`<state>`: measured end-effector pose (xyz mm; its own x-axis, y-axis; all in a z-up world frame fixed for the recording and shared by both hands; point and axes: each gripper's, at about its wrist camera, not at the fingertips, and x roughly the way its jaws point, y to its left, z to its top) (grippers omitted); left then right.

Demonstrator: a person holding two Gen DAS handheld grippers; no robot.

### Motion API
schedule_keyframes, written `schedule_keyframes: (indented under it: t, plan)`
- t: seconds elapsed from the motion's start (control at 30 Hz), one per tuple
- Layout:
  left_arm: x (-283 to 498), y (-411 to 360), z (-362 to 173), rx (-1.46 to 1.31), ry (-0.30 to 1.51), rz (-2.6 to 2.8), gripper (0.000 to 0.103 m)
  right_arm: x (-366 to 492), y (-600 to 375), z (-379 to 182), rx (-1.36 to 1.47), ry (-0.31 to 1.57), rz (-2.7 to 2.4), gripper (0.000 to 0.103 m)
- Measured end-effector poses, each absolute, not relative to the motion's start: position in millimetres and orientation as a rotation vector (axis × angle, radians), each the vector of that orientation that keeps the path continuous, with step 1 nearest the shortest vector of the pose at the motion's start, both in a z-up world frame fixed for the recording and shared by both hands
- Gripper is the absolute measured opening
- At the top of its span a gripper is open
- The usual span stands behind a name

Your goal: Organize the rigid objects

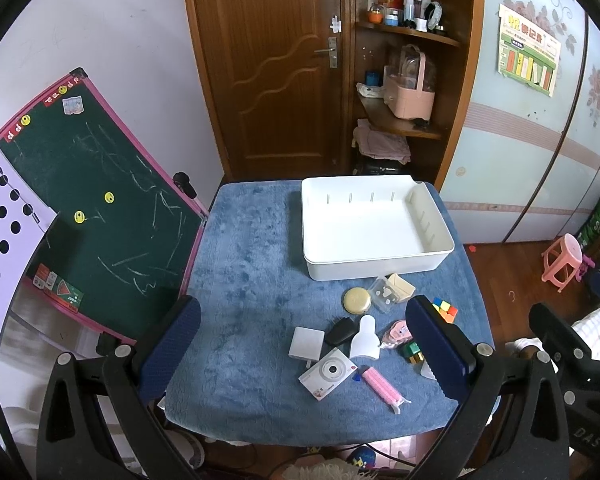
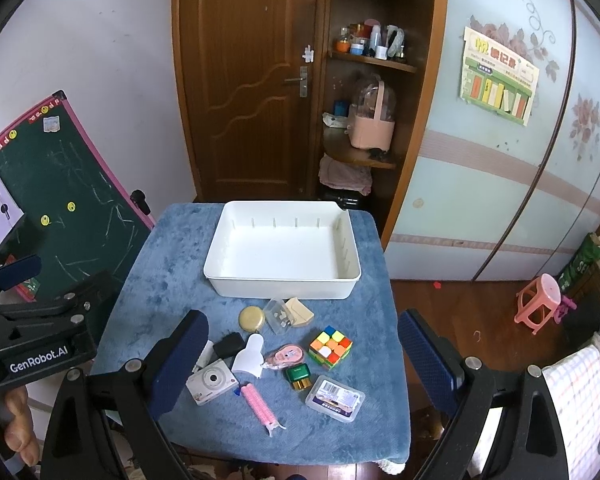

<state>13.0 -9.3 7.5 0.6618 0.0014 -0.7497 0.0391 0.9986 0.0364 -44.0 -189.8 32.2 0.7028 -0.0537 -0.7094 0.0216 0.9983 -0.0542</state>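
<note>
An empty white tray [image 1: 428,264] [image 2: 284,286] sits at the far side of a blue-covered table [image 1: 244,280] [image 2: 164,264]. In front of it lie small items: a gold round tin [image 1: 356,300] [image 2: 251,317], a clear box [image 2: 280,316], a Rubik's cube [image 2: 330,347], a white toy camera [image 1: 327,373] [image 2: 211,381], a pink hair clip [image 1: 381,388] [image 2: 259,404], a white scoop [image 2: 250,354], a green box [image 2: 298,376], a clear plastic case [image 2: 334,397]. My left gripper [image 1: 304,352] and right gripper [image 2: 304,364] hover open and empty above the near edge.
A green chalkboard [image 1: 96,216] leans at the table's left. A wooden door [image 1: 268,60] and shelves [image 1: 404,80] stand behind. A pink stool [image 2: 538,302] is on the floor at right. The left gripper's body [image 2: 36,340] shows in the right wrist view.
</note>
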Motion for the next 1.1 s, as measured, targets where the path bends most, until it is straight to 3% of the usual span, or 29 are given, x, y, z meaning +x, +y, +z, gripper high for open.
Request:
schedule_keyframes:
  t: [0.73, 1.1]
  plan:
    - [29.6, 13.6, 6.5, 0.021, 0.848, 0.017, 0.102, -43.9, -220.1, 49.0, 0.03, 0.725, -0.125, 0.096]
    - [68.2, 25.4, -38.5, 0.053, 0.962, 0.024, 0.102, -28.4, -261.9, 8.9, 0.149, 0.84, -0.181, 0.096]
